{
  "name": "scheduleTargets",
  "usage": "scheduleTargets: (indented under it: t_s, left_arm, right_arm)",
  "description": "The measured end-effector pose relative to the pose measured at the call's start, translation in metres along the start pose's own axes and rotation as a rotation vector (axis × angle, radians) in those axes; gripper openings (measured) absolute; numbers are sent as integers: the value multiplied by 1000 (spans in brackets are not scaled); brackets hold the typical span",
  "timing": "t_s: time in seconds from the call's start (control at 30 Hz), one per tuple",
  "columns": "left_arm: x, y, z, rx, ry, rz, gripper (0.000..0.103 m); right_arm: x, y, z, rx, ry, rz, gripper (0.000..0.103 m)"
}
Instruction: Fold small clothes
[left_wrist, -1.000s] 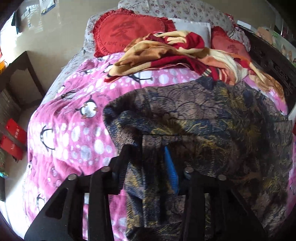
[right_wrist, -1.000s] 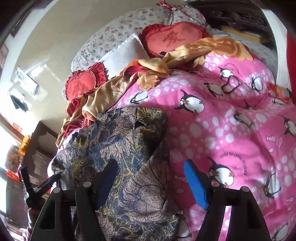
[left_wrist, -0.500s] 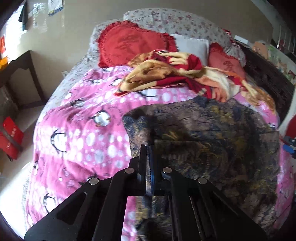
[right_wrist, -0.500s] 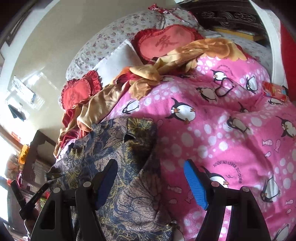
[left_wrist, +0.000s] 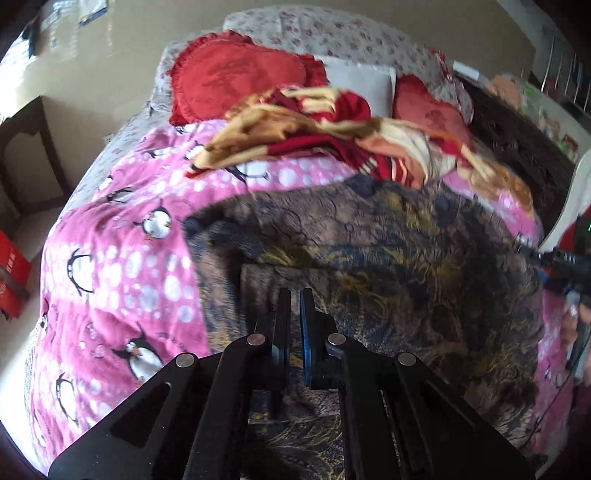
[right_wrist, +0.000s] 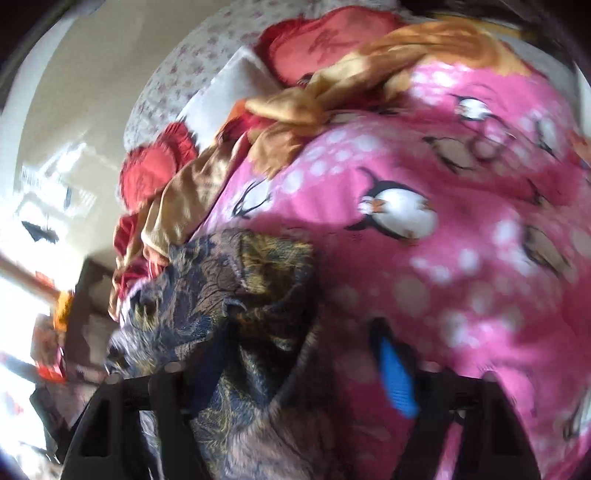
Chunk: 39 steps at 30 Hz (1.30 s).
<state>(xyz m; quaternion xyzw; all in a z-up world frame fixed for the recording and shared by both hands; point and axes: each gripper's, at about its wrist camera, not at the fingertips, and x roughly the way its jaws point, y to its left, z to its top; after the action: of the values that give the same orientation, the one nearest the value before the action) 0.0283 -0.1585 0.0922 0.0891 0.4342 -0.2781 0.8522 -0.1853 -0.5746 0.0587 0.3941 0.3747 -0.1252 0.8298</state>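
Observation:
A dark blue, brown and gold patterned garment (left_wrist: 388, 258) lies spread on a pink penguin blanket (left_wrist: 122, 266). My left gripper (left_wrist: 293, 299) is shut on a fold at the garment's near left edge, the cloth pinched between its fingers. In the right wrist view the same garment (right_wrist: 240, 295) is bunched at lower left. My right gripper (right_wrist: 299, 350) is open over the garment's right edge, with cloth lying between its fingers; the view is blurred. The right gripper also shows at the right edge of the left wrist view (left_wrist: 565, 262).
A crumpled red and gold blanket (left_wrist: 332, 136) lies beyond the garment. Red heart cushions (left_wrist: 236, 77) and a white pillow (left_wrist: 358, 81) lie at the head of the bed. A dark wooden table (left_wrist: 22, 158) stands on the left. The dark bed frame (left_wrist: 517, 147) runs along the right.
My left gripper closed from open onto the garment's edge and has pulled the cloth. My right gripper stayed open and moved fast toward the garment.

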Motion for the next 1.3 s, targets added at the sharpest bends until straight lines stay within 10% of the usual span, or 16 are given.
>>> scheduleTargets:
  t_s: [0.03, 0.13, 0.37, 0.4, 0.47, 0.6, 0.7, 0.77, 0.93, 1.1, 1.23, 1.3]
  left_arm:
    - [6, -3, -2, 8, 11, 6, 4]
    - [29, -5, -7, 1, 49, 38, 4]
    - [50, -5, -12, -18, 69, 75, 4]
    - [50, -4, -12, -18, 69, 72, 4]
    - [50, -3, -12, -19, 70, 62, 4]
    - [51, -2, -12, -26, 69, 63, 4]
    - [50, -5, -14, -23, 61, 86, 4]
    - [49, -7, -15, -31, 71, 89, 4]
    - [24, -4, -24, -55, 103, 45, 5]
    - [1, -4, -43, -50, 89, 72, 37]
    - [-22, 2, -56, -58, 80, 63, 37]
    - [-34, 7, -62, -67, 71, 61, 37]
  right_arm:
    - [-1, 8, 3, -50, -23, -22, 10]
    - [-18, 24, 13, -128, -149, -103, 6]
    - [-7, -5, 19, -52, -122, -173, 6]
    - [-19, -10, 14, -11, -125, -125, 10]
    - [-37, -17, -3, 17, -125, -61, 61]
    - [-60, -11, -52, -54, -89, 13, 67]
    - [-50, -6, -81, -110, -6, 18, 47]
    - [-34, -8, -92, -136, 48, -45, 13]
    - [-57, 2, -90, -211, -33, -145, 10]
    - [-38, -4, -87, -179, -5, -212, 10]
    - [-73, -3, -92, -107, -21, -148, 47]
    - [-95, 4, -99, -131, -27, -128, 48]
